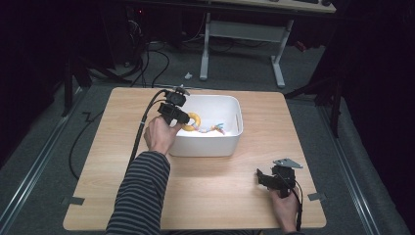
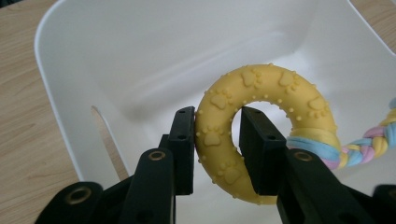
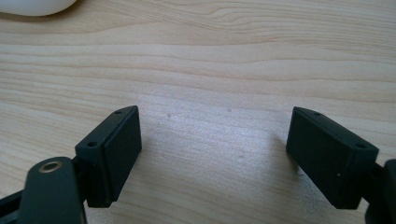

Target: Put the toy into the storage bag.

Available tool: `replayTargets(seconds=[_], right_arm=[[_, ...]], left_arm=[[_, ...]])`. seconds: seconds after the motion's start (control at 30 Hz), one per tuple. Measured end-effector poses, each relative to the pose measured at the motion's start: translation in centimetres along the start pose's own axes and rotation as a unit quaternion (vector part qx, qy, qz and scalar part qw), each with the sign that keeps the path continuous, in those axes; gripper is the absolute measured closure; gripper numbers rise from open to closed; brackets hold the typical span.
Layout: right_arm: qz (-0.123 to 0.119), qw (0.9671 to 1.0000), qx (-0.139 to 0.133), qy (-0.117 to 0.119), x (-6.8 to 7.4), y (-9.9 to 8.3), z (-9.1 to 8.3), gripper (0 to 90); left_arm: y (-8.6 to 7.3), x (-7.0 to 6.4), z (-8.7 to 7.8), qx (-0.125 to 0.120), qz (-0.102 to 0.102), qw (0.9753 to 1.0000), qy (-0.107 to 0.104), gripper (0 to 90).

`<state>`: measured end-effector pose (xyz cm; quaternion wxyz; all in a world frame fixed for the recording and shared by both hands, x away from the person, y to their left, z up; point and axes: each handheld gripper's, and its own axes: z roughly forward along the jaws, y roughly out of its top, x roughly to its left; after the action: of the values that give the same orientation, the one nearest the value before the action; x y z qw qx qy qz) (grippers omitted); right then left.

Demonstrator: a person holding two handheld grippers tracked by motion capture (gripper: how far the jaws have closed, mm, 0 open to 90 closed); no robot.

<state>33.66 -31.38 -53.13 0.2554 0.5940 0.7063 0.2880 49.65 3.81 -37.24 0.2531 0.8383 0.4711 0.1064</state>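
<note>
One toy: yellow rubber ring (image 2: 266, 123) with paw prints, tied to a braided pastel rope (image 2: 369, 149), held inside the white tub (image 1: 230, 147).
Left gripper (image 2: 217, 149): clenched on the ring's band, one jaw outside, one through the hole.
Ring attitude: standing on edge; rope trails along the tub floor, the toy's long axis running across the tub.
Doing it well: I'd keep the squeeze firm and move slowly, clearing the rim so the rope follows.
Right gripper (image 3: 212, 154): jaws spread, empty, over the wooden table (image 1: 210, 196), well apart from the tub.
</note>
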Motion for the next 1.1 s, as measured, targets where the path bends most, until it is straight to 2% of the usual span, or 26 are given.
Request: replayTargets(seconds=[0.33, 0.7, 0.77, 0.87, 1.1], right_arm=[[0.001, 1.0, 0.0, 0.0, 0.0, 0.0, 0.0, 18.0], [0.0, 1.0, 0.0, 0.0, 0.0, 0.0, 0.0, 18.0], [0.001, 1.0, -0.001, 0.0, 0.0, 0.0, 0.0, 18.1], [0.001, 1.0, 0.0, 0.0, 0.0, 0.0, 0.0, 18.1], [0.0, 1.0, -0.001, 0.001, 0.0, 0.0, 0.0, 17.8]], left_arm=[[-0.5, -0.2, 0.6, 0.012, 0.004, 0.9999, -0.011, 66.6], [-0.7, -0.8, 0.9, 0.024, 0.019, 0.9994, -0.015, 66.0], [-0.7, -0.8, 0.8, 0.019, 0.008, 0.9995, -0.025, 64.2], [-0.7, -0.6, 0.2, 0.0, -0.008, 0.9994, -0.034, 50.8], [-1.1, -0.2, -1.6, -0.029, -0.004, 0.9991, -0.031, 42.8]])
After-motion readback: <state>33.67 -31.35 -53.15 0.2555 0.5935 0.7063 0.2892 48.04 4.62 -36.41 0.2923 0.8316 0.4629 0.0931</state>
